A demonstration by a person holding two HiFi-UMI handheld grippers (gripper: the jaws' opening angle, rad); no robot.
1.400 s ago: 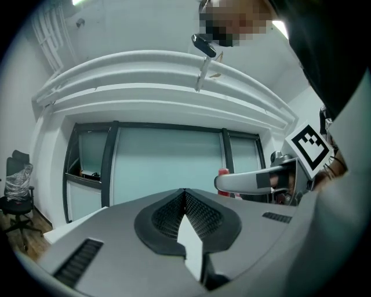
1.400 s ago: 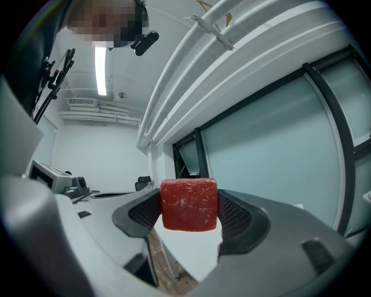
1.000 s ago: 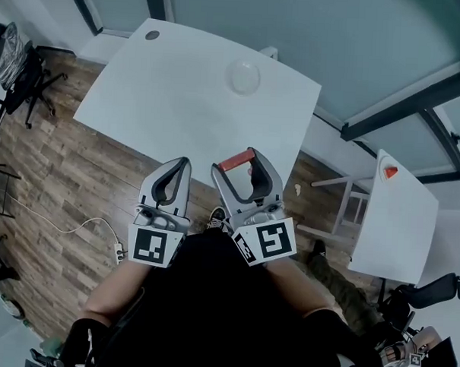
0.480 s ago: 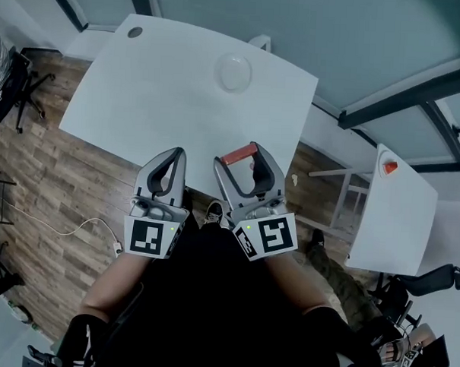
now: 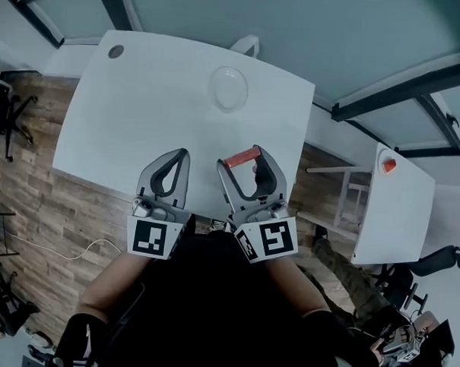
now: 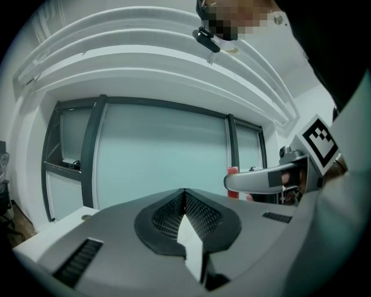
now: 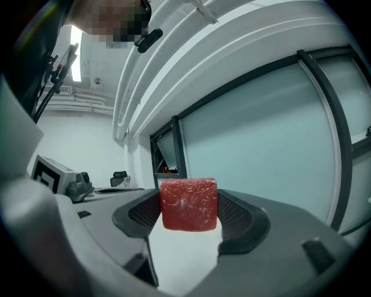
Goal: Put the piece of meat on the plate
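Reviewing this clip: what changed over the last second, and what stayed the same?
Both tools moved forward, further over the near edge of the white table, towards the round pale plate. Nothing was grabbed or released: the right tool stays shut on the red block of meat, and the left tool stays shut and empty.

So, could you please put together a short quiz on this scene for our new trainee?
1. Fill in: the left gripper has its jaws ____.
2. Which one holds the piece of meat: A, the left gripper, or B, the right gripper?
3. True or false: the plate on the table is empty.
Key: 1 shut; 2 B; 3 true.
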